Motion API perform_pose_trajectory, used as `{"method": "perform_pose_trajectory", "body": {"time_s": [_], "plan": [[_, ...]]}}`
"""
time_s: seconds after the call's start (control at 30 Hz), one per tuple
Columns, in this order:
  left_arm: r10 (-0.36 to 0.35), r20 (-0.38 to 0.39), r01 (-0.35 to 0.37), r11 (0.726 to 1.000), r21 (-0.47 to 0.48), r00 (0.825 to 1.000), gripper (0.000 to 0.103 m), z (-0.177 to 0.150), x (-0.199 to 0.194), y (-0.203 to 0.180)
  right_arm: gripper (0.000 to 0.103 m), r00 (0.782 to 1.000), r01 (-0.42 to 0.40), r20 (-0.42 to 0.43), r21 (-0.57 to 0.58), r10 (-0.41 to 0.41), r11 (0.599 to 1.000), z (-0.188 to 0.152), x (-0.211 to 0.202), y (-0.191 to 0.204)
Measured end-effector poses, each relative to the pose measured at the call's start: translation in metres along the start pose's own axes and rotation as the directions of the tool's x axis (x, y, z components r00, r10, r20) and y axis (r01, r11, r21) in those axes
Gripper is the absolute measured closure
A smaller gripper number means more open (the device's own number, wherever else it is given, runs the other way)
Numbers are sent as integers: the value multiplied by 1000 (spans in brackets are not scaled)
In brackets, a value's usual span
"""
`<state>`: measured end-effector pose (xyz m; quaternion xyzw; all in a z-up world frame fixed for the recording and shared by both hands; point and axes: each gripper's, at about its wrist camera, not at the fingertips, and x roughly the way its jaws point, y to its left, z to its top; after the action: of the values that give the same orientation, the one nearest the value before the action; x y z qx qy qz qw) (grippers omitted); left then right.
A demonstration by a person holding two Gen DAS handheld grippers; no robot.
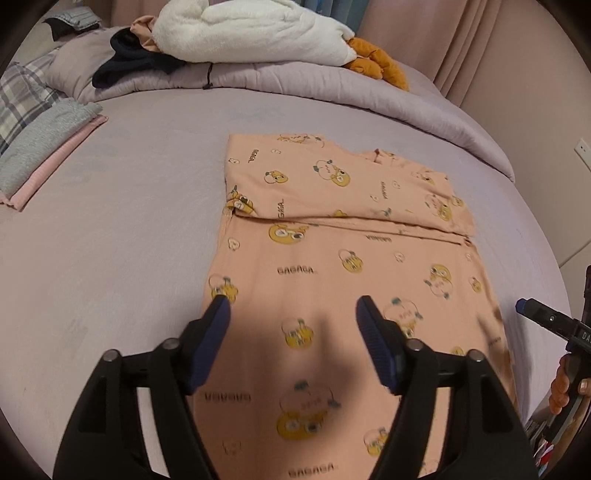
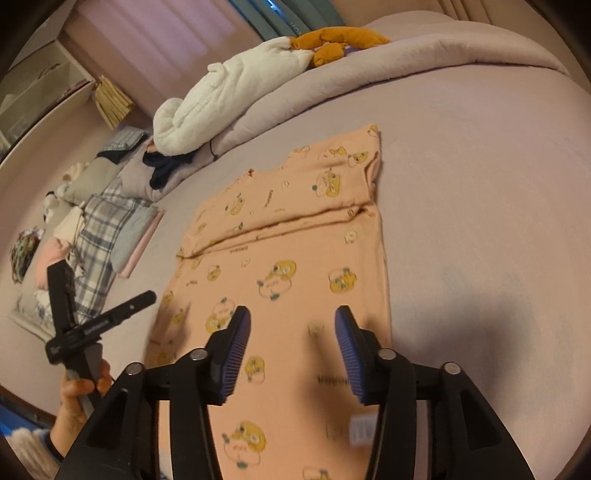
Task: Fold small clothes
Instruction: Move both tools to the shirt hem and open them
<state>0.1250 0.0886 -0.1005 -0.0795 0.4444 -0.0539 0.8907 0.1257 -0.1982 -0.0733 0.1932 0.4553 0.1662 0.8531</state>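
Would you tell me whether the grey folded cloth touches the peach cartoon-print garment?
Apart: the left wrist view shows bare lilac bedsheet between grey cloth and garment.

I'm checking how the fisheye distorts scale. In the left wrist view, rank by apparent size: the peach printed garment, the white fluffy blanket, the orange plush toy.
1. peach printed garment, clearly largest, though nearest the camera
2. white fluffy blanket
3. orange plush toy, smallest; it is partly hidden by the blanket
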Motion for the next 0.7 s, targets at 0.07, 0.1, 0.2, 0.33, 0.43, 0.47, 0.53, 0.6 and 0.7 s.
{"method": "perform_pose_trajectory", "body": {"time_s": [0.07,0.1,0.2,0.33,0.43,0.47,0.53,0.6,0.7], "plan": [[11,5,-11,1000,9,1000,25,-7,-6,-2,45,1000,13,-5,6,-13,1000,-5,-4,-1],[16,3,-16,1000,16,1000,23,-10,-8,-3,44,1000,15,-9,11,-15,1000,-8,-6,-3],[-1,-16,1,1000,13,1000,20,-20,-10,-3,41,1000,16,-24,39,-15,999,-15,-11,-10],[-45,-54,43,998,-53,998,20,-35,-11,9,40,999,18,-46,71,-15,997,-22,-16,-19],[-51,-64,44,994,-102,997,20,-43,-15,23,40,998,22,-59,86,-17,996,-29,-19,-27],[-52,-64,44,992,-122,997,20,-44,-17,30,40,998,21,-65,91,-15,996,-31,-20,-28],[-70,-67,58,984,-170,995,20,-47,-20,43,40,997,28,-80,99,-20,995,-35,-20,-32],[-99,-69,81,969,-233,993,20,-49,-22,60,40,995,41,-93,97,-32,994,-39,-21,-35],[-121,-63,96,946,-309,991,20,-53,-25,83,40,993,55,-108,103,-44,993,-45,-20,-38]]}}
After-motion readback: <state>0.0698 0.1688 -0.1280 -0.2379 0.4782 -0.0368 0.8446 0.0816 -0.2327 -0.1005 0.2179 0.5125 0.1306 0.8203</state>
